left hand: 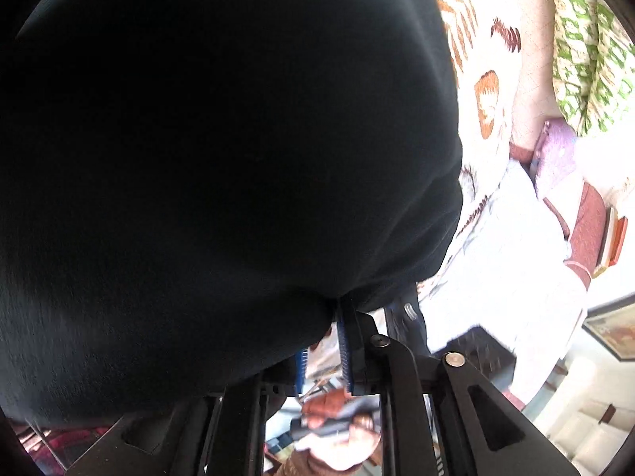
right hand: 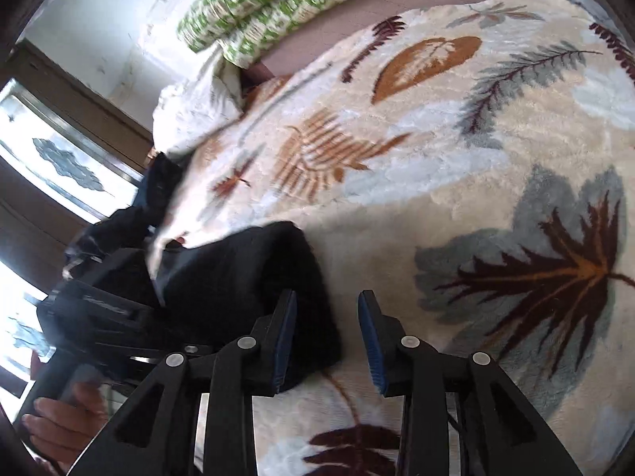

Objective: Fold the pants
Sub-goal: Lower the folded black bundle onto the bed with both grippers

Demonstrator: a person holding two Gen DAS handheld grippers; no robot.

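Pants of plain black cloth point(left hand: 222, 150) hang bunched right against the left wrist camera, filling most of its view; the left gripper point(left hand: 337, 317) has its blue-padded fingers closed together on a fold of that cloth, the fabric gathering into creases where it enters the pads. In the right wrist view the same black pants point(right hand: 278, 277) lie as a thick rolled bundle on the cream plush blanket with brown, rust and grey-blue leaf print point(right hand: 456, 158), their long axis running from the near centre up and away to the left, toward the other black tool and the person's bare hand point(right hand: 63, 416) at the lower left. The right gripper point(right hand: 327, 337) has its two fingers standing apart with nothing between them, the left finger's tip over the near end of the bundle; whether it touches the cloth is not clear. Beyond the blanket lies a green-and-white patterned quilt point(right hand: 278, 4), against a white wall
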